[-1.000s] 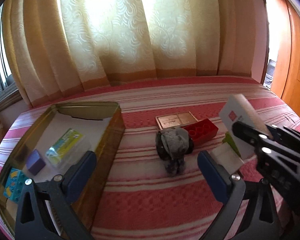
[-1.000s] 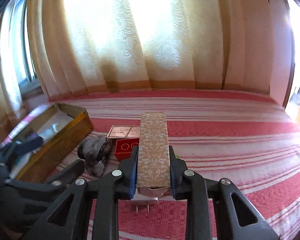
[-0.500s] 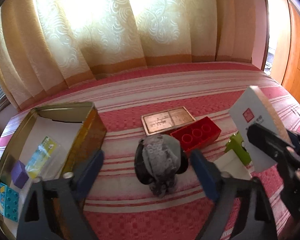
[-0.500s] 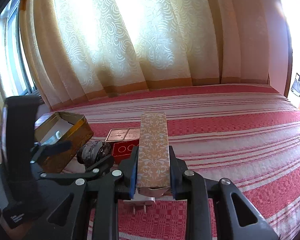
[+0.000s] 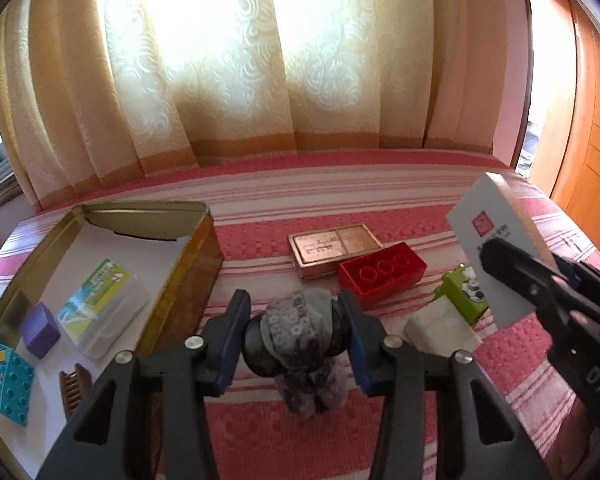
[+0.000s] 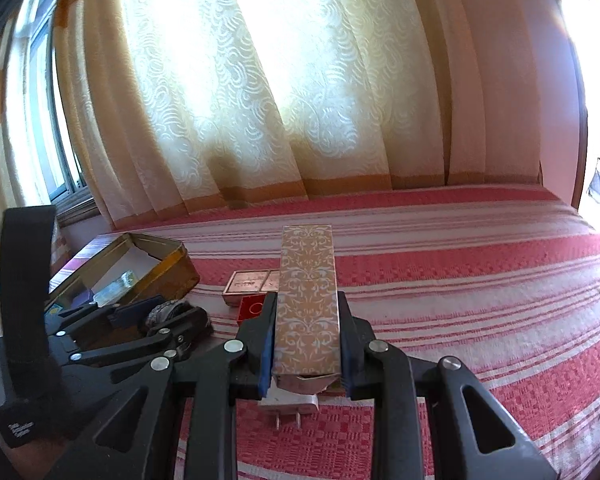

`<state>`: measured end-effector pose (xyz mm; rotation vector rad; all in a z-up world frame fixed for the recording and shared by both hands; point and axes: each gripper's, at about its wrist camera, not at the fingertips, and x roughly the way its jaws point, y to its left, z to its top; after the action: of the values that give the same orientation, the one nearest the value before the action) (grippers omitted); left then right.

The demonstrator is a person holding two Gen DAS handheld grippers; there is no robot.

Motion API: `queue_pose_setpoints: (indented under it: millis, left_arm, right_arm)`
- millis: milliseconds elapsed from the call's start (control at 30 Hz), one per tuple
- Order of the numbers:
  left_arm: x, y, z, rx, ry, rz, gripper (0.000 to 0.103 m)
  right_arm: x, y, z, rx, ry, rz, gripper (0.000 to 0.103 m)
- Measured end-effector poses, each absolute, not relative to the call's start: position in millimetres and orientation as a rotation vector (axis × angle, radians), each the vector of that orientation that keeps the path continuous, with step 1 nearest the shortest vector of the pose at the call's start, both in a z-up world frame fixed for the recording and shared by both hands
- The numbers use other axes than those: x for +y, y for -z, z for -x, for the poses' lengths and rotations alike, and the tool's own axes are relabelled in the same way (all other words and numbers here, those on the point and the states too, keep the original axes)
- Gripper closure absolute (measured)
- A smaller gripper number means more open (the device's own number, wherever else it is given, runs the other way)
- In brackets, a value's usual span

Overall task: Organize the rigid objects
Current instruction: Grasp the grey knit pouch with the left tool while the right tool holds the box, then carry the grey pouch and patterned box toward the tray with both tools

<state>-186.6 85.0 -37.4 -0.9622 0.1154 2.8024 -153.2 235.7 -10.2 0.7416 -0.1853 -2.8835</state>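
Observation:
A grey patterned soft bundle (image 5: pixel 296 332) with dark round sides lies on the striped bed. My left gripper (image 5: pixel 294 312) is around it, jaws closing, and both blue pads touch its sides. The right wrist view shows the same left gripper (image 6: pixel 160 316) low at the left. My right gripper (image 6: pixel 306 320) is shut on a tall beige patterned box (image 6: pixel 306 280), held upright above the bed. That box (image 5: pixel 496 248) shows its white face at the right in the left wrist view.
An open gold tin (image 5: pixel 148 206) at the left holds a purple block (image 5: pixel 40 330), a teal block (image 5: pixel 8 384), a clear case (image 5: pixel 100 300) and a comb (image 5: pixel 74 390). Beyond lie a copper flat tin (image 5: pixel 334 246), red brick (image 5: pixel 382 272), green brick (image 5: pixel 462 294) and white plug (image 5: pixel 440 328).
My left gripper moved in over the grey bundle and its jaws narrowed from wide open until they touch the bundle's sides. The right gripper kept its hold on the box.

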Motion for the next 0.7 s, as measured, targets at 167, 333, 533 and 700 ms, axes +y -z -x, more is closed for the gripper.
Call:
queue_pose_setpoints:
  millis: [167, 333, 533, 700]
  left_arm:
    - [84, 30, 172, 0.149, -2.857, 0.858, 0.058]
    - [82, 26, 164, 0.159, -2.869, 0.81, 0.058]
    - [71, 22, 154, 0.101, -2.893, 0.766, 0.058]
    - [68, 19, 143, 0.104, -2.924, 0.718, 0.058]
  right_arm:
    - [229, 6, 146, -0.137, 2.899, -0.682, 0.075]
    - [228, 4, 142, -0.121, 2.907, -0.645, 0.075]
    - [227, 3, 139, -0.112, 2.917, -0.625, 0.075]
    - [223, 1, 131, -0.07, 2.935, -0.572, 0.075]
